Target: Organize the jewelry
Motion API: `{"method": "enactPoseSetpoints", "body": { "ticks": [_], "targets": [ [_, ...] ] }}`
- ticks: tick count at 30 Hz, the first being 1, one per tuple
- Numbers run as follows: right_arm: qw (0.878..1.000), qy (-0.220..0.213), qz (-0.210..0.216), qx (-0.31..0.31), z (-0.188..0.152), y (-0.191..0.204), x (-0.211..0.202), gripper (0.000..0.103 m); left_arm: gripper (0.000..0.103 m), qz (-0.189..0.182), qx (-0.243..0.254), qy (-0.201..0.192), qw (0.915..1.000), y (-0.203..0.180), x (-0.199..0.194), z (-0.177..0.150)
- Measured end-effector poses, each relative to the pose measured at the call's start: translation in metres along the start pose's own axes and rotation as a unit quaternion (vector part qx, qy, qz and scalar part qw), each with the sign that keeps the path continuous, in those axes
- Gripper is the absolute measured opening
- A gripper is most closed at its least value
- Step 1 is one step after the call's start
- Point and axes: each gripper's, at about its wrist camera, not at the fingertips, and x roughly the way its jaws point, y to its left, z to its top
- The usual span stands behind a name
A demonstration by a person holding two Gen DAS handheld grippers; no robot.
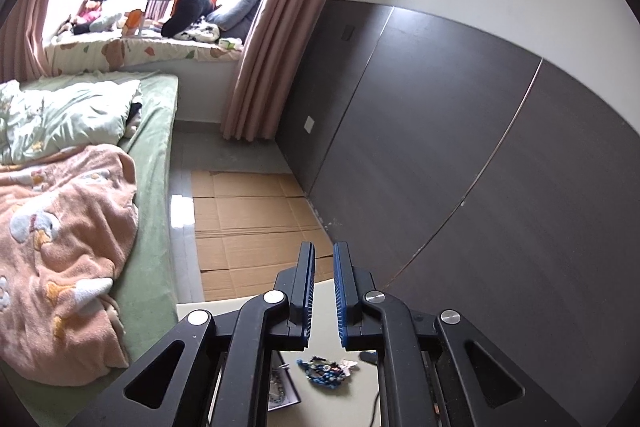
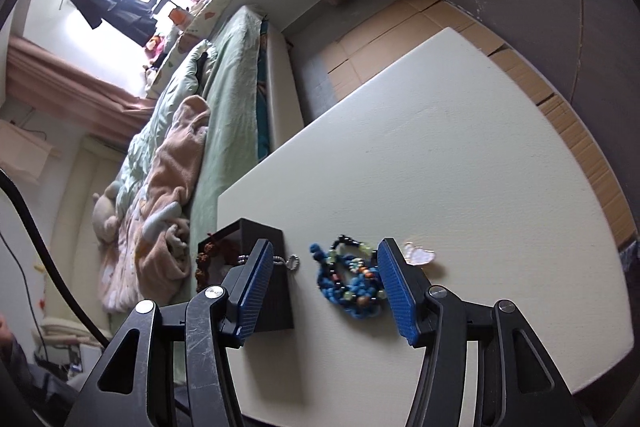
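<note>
Flanking the beaded bracelets (image 2: 352, 281), right tongs (image 2: 326, 259) spread wide; left tongs (image 1: 322, 259) seemingly narrowly parted, empty.

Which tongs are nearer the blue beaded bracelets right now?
Right. The right tongs are open, straddling the blue beaded bracelets on the table. The left tongs hang above them, aimed at the wall.

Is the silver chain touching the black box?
Touching. In the right wrist view the silver chain hangs over the wall of the black box.
</note>
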Motion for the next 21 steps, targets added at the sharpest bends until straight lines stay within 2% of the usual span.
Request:
{"method": "enactPoseSetpoints", "body": {
  "ticks": [4, 7, 9, 11, 13, 21],
  "targets": [
    [1.000, -0.003, 0.000, -0.003, 0.001, -0.006, -0.007, 0.055, 0.010, 0.011, -0.003, 0.042, 0.9991, 0.008, 0.029, -0.022],
    [1.000, 0.001, 0.001, -0.003, 0.000, -0.007, -0.007, 0.055, 0.014, 0.019, -0.004, 0.100, 0.9948, 0.014, 0.064, -0.047],
    [1.000, 0.003, 0.000, -0.003, 0.000, -0.009, -0.009, 0.055, 0.021, 0.023, -0.003, 0.143, 0.9894, 0.017, 0.091, -0.066],
    [1.000, 0.007, 0.001, -0.001, 0.000, -0.009, -0.008, 0.055, 0.038, 0.028, -0.004, 0.168, 0.9853, 0.020, 0.110, -0.083],
    [1.000, 0.010, 0.002, -0.002, -0.001, -0.008, -0.006, 0.055, 0.048, 0.033, -0.009, 0.186, 0.9819, 0.024, 0.128, -0.100],
    [1.000, 0.014, 0.000, 0.004, -0.002, -0.011, -0.004, 0.055, 0.048, 0.061, -0.031, 0.250, 0.9659, 0.036, 0.183, -0.147]
  ]
}}
